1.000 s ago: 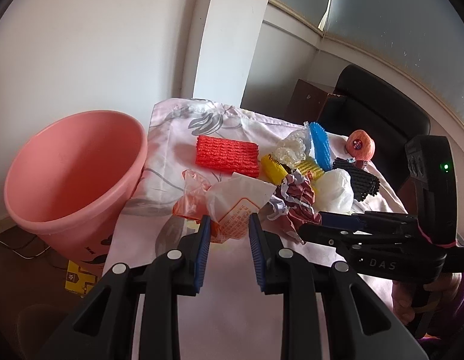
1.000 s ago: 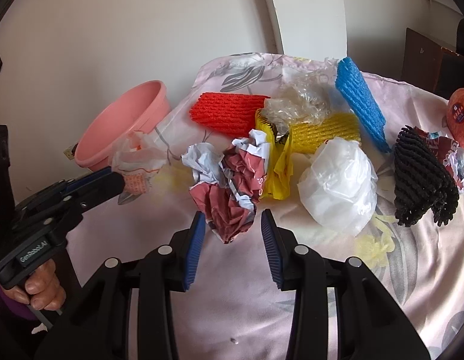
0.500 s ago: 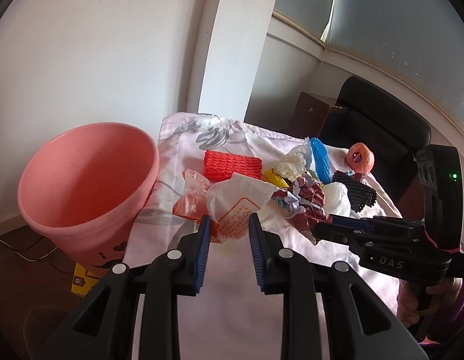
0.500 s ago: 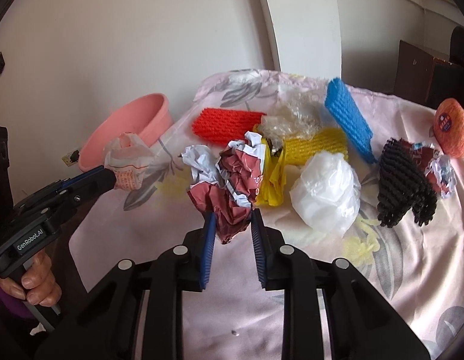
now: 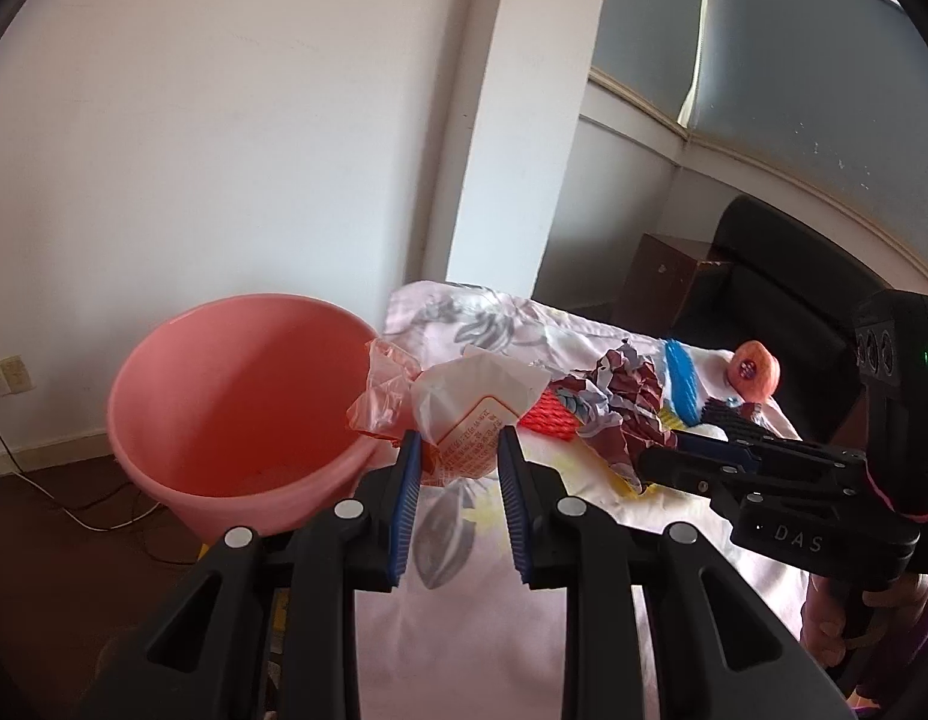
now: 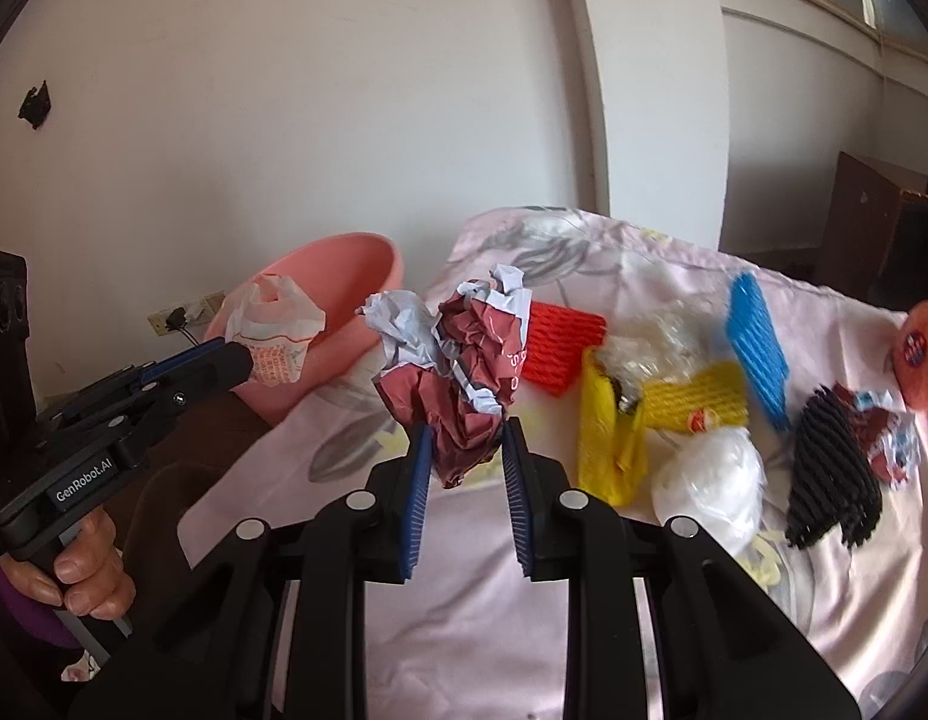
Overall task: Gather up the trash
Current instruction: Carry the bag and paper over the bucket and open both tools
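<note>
My left gripper (image 5: 455, 447) is shut on a white and orange plastic bag (image 5: 473, 402), lifted off the table beside the pink bucket (image 5: 236, 420). The same bag (image 6: 272, 324) shows in the right wrist view at the tip of the left gripper (image 6: 239, 360), in front of the bucket (image 6: 338, 300). My right gripper (image 6: 464, 441) is shut on a crumpled maroon and white paper wrapper (image 6: 458, 372), raised above the tablecloth. In the left wrist view that wrapper (image 5: 614, 408) hangs from the right gripper (image 5: 659, 462).
On the floral pink tablecloth (image 6: 464, 570) lie red foam net (image 6: 560, 342), yellow foam net (image 6: 692, 402), blue foam net (image 6: 755, 342), black foam net (image 6: 830, 480), a white plastic bag (image 6: 710, 486), clear plastic, a small crumpled wrapper and an orange wrapped fruit (image 6: 920, 354). A dark chair (image 5: 782, 300) stands behind.
The right gripper closed on the maroon wrapper and lifted it off the table. The left gripper rose with the plastic bag toward the bucket, which now sits nearer the view's centre.
</note>
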A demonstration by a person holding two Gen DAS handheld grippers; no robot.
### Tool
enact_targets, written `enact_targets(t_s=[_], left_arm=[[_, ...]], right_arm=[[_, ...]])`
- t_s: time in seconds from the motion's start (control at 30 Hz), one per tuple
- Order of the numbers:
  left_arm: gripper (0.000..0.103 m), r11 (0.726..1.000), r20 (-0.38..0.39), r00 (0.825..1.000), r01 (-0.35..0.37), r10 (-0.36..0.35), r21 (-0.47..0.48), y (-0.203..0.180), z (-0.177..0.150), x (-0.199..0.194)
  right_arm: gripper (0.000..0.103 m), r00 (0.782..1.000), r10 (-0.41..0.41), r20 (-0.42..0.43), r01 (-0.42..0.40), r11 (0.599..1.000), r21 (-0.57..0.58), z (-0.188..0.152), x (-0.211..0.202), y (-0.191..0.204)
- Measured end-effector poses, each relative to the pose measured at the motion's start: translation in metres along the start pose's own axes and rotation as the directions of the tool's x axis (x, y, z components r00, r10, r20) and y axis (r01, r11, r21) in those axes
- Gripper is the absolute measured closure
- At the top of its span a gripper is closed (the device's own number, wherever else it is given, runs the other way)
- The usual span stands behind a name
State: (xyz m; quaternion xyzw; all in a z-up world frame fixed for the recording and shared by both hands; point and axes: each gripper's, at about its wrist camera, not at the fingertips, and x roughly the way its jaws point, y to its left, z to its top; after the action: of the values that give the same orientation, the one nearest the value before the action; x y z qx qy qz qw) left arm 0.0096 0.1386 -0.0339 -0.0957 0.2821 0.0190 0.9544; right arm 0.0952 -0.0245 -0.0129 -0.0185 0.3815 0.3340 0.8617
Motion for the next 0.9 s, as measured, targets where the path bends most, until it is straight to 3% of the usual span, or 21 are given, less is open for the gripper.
enact_targets(t_s=[0.43,0.9], left_arm=[[0.078,0.990,0.023,0.992,-0.123,0.125,-0.074,0.046,0.009,-0.008],[0.078,0.967,-0.018,0.975,-0.220,0.219,-0.130,0.091,0.006,0.002]], right_arm=[[0.078,0.996,0.088,0.005,-0.087,0.993,-0.084,0.033,0.028,0.044],[0.078,0.988,0.141,-0.055,-0.148,0.978,-0.144,0.055,0.085,0.079]])
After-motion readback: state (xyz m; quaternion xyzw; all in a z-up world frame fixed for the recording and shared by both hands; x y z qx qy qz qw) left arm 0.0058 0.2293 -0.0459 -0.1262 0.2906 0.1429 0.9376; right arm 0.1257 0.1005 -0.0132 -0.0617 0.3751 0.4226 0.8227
